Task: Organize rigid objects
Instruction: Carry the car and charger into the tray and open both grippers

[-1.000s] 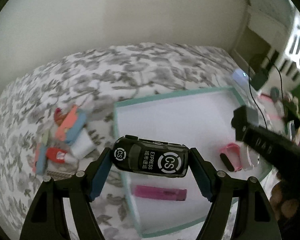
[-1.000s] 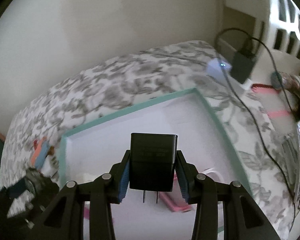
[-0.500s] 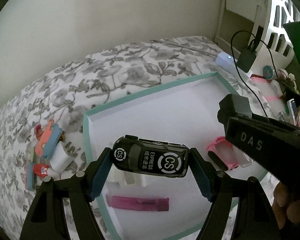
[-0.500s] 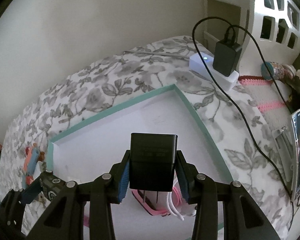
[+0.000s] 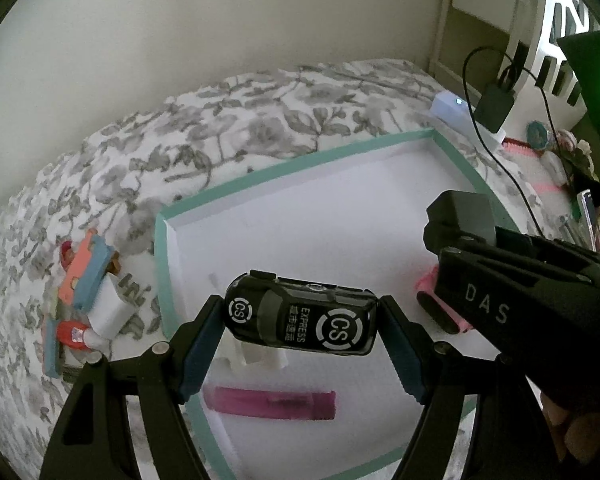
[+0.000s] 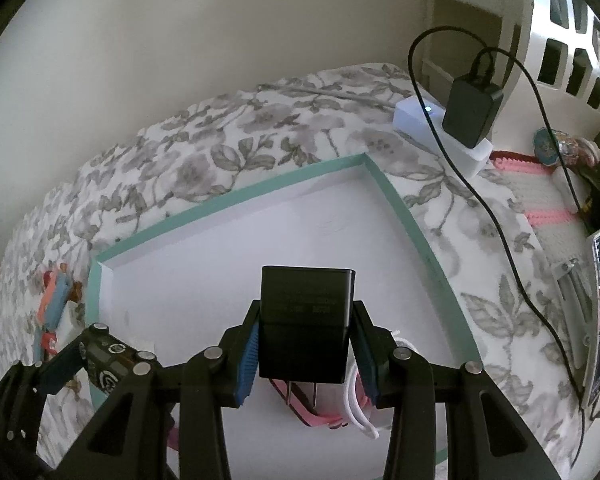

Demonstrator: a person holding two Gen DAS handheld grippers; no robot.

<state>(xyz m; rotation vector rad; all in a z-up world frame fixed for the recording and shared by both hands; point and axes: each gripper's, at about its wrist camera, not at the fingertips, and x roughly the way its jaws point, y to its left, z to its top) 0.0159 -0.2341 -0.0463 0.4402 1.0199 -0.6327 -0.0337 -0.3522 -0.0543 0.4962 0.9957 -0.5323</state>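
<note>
Left wrist view first: the left gripper [image 5: 302, 322] has its blue-padded fingers [image 5: 198, 354] closed in on a little black toy car [image 5: 302, 320], printed with "CS" and "EXPRESS", pinching it nose to tail and holding it up in the air. It hangs over the near-left part of the teal-rimmed tray [image 5: 280, 172], which sits on a grey floral bedspread [image 5: 228, 120]. Down on the tray floor there's a magenta marker [image 5: 270, 400] lying flat near the front edge, a white blocky thing [image 5: 256, 356] mostly hidden behind the car (can't really tell what it is), and a pink item [image 5: 430, 284] on the right that is half covered by the other tool. Off the tray to the left sits a small pile of stuff [image 5: 86, 304] in orange, blue, white and red.

Right wrist view: the right gripper [image 6: 306, 346] is clamped onto a black charger plug [image 6: 306, 320], squeezing its sides, prongs pointing down. It's held above the tray's [image 6: 228, 200] near-middle, right over a pink band [image 6: 320, 416] with a white cable [image 6: 360, 408] beside it. At the lower left the other tool shows up with the car [image 6: 108, 362]. Past the far right corner of the tray a white power strip [image 6: 440, 136] has a black adapter [image 6: 472, 110] plugged in.
</note>
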